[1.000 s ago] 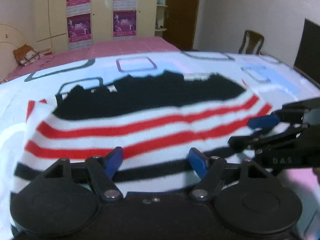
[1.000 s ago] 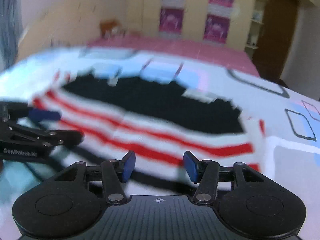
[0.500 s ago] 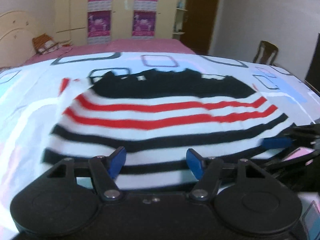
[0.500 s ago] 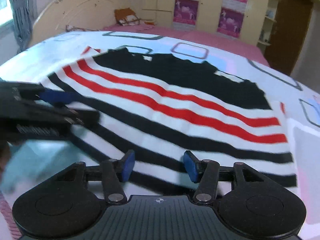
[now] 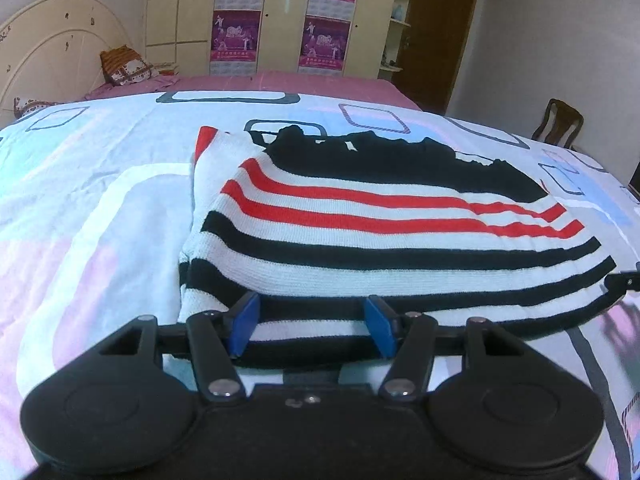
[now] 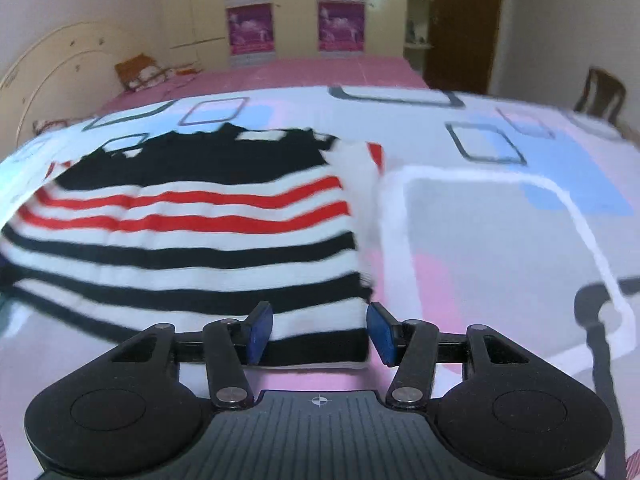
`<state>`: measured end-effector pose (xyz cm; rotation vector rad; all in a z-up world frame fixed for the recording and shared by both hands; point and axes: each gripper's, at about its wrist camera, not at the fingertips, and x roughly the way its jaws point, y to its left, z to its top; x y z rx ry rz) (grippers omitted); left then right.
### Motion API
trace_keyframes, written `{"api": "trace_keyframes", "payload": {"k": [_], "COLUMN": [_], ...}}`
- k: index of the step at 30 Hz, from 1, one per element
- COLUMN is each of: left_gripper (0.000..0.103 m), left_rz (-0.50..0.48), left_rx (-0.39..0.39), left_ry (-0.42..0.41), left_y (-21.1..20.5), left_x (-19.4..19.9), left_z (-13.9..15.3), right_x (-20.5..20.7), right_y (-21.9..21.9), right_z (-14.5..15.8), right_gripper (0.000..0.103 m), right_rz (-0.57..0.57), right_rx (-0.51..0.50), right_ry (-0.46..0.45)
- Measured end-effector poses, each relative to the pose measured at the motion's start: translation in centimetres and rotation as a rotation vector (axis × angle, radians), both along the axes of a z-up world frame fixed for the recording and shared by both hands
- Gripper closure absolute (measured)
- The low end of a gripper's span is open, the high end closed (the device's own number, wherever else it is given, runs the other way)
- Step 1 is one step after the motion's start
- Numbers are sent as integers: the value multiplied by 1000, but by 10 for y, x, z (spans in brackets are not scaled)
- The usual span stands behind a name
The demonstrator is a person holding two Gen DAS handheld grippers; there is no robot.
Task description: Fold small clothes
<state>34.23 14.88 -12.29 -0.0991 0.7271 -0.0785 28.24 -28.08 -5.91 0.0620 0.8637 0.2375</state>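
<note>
Pale cotton with grey-outlined squares and pink and blue patches covers the bed [image 5: 100, 208], which fills most of both views and carries everything the task needs. Behind it stands a cream wardrobe [image 5: 276, 16] with four purple posters; their print is too small to read.

On the bed lies the striped sweater [image 5: 380, 232], knitted in white with black and red bands and a solid black part at the far side. A second ago it lay spread wider, with both sets of tongs low at its near hem. Now it sits as a compact stack: in the left view a second layer shows under the near left edge, and a white and red part sticks out at the far left. I judge that one fold has just been laid over and that the sweater is close to finished, perhaps needing one more fold or a little smoothing.

The left tongs [image 5: 312, 322] have drawn back to the near hem, blue pads wide apart, holding nothing. The right tongs [image 6: 320, 332] are likewise spread wide and empty, at the sweater's near right corner; that view is blurred by motion. In the left view only a dark tip of the right tongs shows at the right edge.

The lettering visible on the tongs a second ago is out of sight now; no writing can be read.
</note>
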Motion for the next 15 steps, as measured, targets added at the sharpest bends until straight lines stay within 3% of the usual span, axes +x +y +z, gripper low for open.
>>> {"api": "trace_keyframes", "payload": {"k": [1,5,12,15], "left_gripper": [45,45,45,37], "left_rz": [-1,-9,-14,-6], "left_rx": [-3,-13,28,49], "left_ry": [2,7,5,-31], "left_y": [1,4,1,1], "left_x": [0,1,0,-7], "left_z": [0,0,1,8], "right_x": [2,-6,-11,-21], "right_y": [-4,-17,-15,-12], "right_z": [-3,3,-8,10], "right_gripper": [75,93,96,96], "right_rz": [1,15,-7,-55], "right_rx": [17,33,-29,-84], "right_ry": [30,42,62,-52]}}
